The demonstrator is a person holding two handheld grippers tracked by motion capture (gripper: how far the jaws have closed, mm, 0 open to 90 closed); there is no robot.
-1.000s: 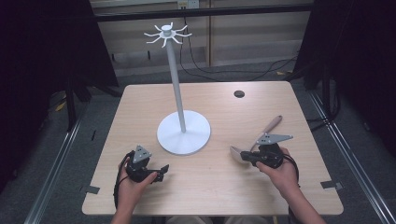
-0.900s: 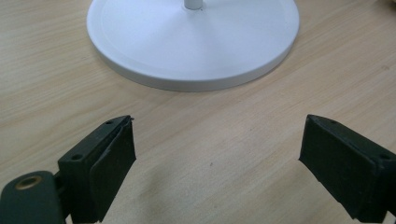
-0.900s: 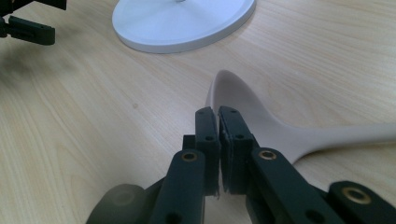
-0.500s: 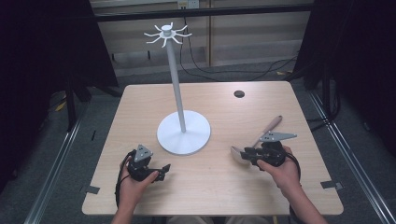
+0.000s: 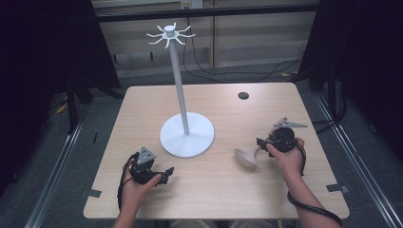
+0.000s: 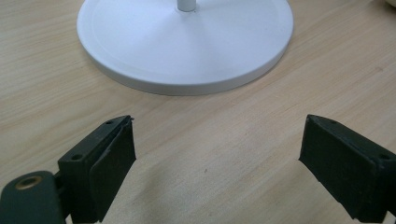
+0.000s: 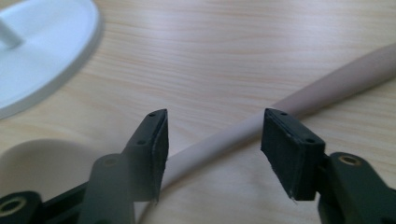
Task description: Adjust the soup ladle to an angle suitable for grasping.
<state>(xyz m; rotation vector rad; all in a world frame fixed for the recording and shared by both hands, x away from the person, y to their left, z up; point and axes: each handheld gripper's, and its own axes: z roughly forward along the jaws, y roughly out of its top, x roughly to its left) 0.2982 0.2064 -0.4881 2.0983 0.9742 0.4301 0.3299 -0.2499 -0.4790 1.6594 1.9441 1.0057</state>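
High view: pale wooden table w/ tall white stand, round flat base & a ring of curved hooks at the top, centre of frame. Beige ladle w/ long handle lies right of centre, bowl toward the stand, handle running up-right under the right gripper, so most of the handle is covered there by gripper & hand. Left gripper sits lower left, held low over the table, well apart from the ladle, near the base rim.

Right gripper view gives what the high view can't: jaws partway open, having just been opening, and the ladle handle passes between them on the wood; pads not pressing on it. Ladle bowl is a blurred pale shape at lower left, cut by the frame edge; base edge at upper left.

Left gripper view: jaws wide apart, only bare wood between them, white base across the top, pole cut off at the frame's upper edge.

Small dark round spot at upper right of the tabletop, too small to identify.
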